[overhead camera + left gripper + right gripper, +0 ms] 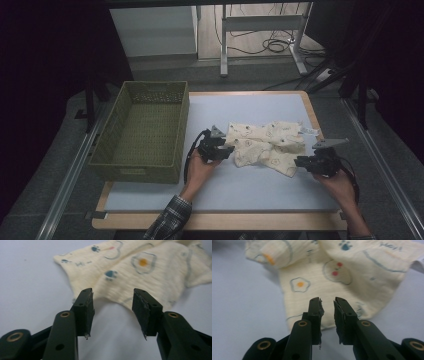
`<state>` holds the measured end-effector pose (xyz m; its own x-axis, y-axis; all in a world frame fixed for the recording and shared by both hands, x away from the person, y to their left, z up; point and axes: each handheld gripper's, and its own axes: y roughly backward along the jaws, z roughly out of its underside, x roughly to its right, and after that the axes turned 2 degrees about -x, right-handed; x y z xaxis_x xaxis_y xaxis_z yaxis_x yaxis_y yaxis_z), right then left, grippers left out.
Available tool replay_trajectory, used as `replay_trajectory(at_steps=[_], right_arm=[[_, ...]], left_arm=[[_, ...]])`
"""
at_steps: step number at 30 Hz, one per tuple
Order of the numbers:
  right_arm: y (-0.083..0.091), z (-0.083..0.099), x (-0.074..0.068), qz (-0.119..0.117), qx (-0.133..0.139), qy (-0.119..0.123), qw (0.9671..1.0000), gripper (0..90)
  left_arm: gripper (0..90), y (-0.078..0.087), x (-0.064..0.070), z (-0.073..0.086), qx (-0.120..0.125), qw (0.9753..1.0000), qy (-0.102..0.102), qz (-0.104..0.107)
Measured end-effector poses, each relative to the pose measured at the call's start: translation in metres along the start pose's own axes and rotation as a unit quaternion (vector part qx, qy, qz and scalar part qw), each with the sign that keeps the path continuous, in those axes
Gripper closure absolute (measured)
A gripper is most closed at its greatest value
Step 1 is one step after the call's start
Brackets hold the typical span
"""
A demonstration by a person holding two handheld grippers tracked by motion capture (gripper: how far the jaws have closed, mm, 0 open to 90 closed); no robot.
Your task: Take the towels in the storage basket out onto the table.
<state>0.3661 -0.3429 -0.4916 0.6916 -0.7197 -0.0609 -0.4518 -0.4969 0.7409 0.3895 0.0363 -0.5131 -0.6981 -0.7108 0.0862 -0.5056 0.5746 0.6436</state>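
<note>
So we've got the cloth point(267, 146) lying crumpled in the middle of the bench point(260, 195), a bit toward the right edge, with the green woven basket point(142, 132) sitting along the left edge, well apart from it.

Left tongs point(227, 148) are at the cloth's left edge, jaws spread wide with nothing between them. In the left gripper view they sit just short of the hem, low over the bench. Right tongs point(299, 162) are at the cloth's near right corner, jaws only narrowly apart, and as far as we can see not holding anything, though in the right gripper view the cloth edge lies right under the tips.

Our take on doing this bit well: go for one layer at a corner on each side, not a bunched fold. The left tongs probably need to slide forward so the hem actually gets between the pads before we squeeze. The right tongs look better lined up, so we'd just keep the tips flat to the bench and pinch the very edge.

The cloth itself is cream, soft and thin looking, printed with fried eggs, paw prints and little faces. It's folded over itself in the middle, and a white tag point(310, 131) sticks out at the far right.
</note>
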Motion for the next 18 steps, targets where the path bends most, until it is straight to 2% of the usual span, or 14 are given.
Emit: replay_trajectory(at_steps=[3, 8, 13, 16, 18], right_arm=[[0.002, 0.004, -0.009, -0.016, 0.001, 0.007, 0.9999, 74.3], [-0.002, 0.01, -0.019, -0.027, -0.004, 0.013, 0.9995, 71.8], [-0.011, 0.013, -0.023, -0.03, -0.007, 0.021, 0.9993, 70.2], [-0.019, 0.014, -0.026, -0.031, -0.014, 0.028, 0.9991, 69.7], [-0.022, 0.014, -0.028, -0.028, -0.01, 0.035, 0.999, 70.7]], left_arm=[[49.1, 0.004, 0.009, 0.007, -0.001, 0.9999, -0.008, 0.013], [51.4, 0.003, 0.022, 0.015, 0.001, 0.9983, -0.014, 0.057], [51.6, -0.007, 0.034, 0.014, -0.005, 0.9978, -0.032, 0.059], [51.2, -0.016, 0.038, 0.014, -0.021, 0.9978, -0.037, 0.051], [54.7, -0.024, 0.039, 0.015, -0.038, 0.9973, -0.044, 0.044]])
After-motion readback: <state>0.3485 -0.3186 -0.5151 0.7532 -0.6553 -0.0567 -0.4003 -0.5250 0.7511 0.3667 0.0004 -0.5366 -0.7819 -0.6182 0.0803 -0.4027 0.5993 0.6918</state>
